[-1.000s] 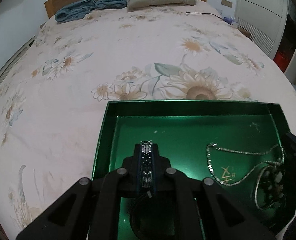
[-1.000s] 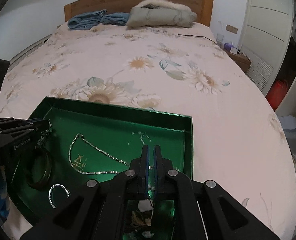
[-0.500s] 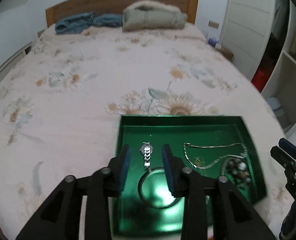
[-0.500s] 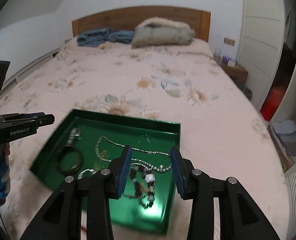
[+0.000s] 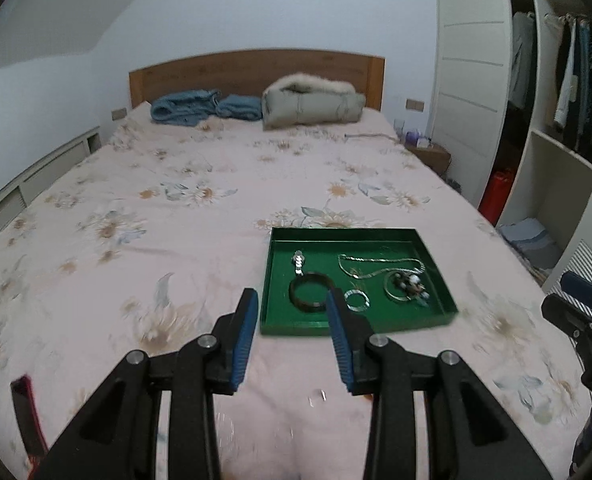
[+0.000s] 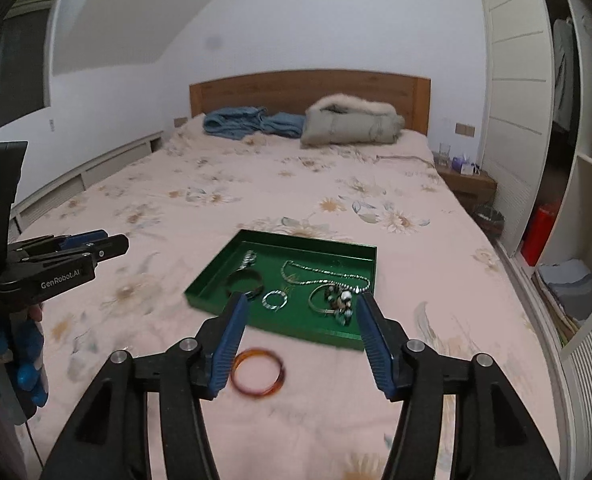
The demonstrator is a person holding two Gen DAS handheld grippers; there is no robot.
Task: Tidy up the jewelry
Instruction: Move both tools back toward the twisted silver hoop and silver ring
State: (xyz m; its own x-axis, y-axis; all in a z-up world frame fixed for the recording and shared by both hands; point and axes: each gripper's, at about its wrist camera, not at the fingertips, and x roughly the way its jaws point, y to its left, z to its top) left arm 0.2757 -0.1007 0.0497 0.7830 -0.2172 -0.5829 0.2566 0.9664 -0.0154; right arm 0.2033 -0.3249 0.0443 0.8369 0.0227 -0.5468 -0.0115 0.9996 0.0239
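Note:
A green tray [image 5: 274, 312] [image 6: 362, 252] lies on the bed. It holds a watch [image 5: 298, 261], a dark bangle [image 5: 311, 291] [image 6: 245, 282], a silver chain necklace [image 5: 380, 264] [image 6: 324, 272], a small silver ring bracelet [image 5: 357, 300] [image 6: 275, 300] and a beaded bracelet [image 5: 407, 286] [image 6: 338, 300]. An amber bangle [image 6: 258, 373] lies on the bedspread in front of the tray, between my right gripper's jaws. My left gripper [image 5: 292, 312] and right gripper [image 6: 300, 312] are both open and empty, held back from the tray. A small clear item [image 5: 318, 396] lies on the bedspread.
The flowered bedspread [image 5: 136, 220] stretches to a wooden headboard [image 5: 256, 68], with blue clothes [image 5: 200, 110] and a grey coat [image 5: 312, 102] near it. A wardrobe [image 5: 556, 120] and a nightstand [image 6: 470, 180] stand on the right. A red object [image 5: 26, 416] shows at lower left.
Both grippers opened, letting go of the watch and the beaded bracelet in the tray, then pulled back and up. The tray now sits farther away in both views.

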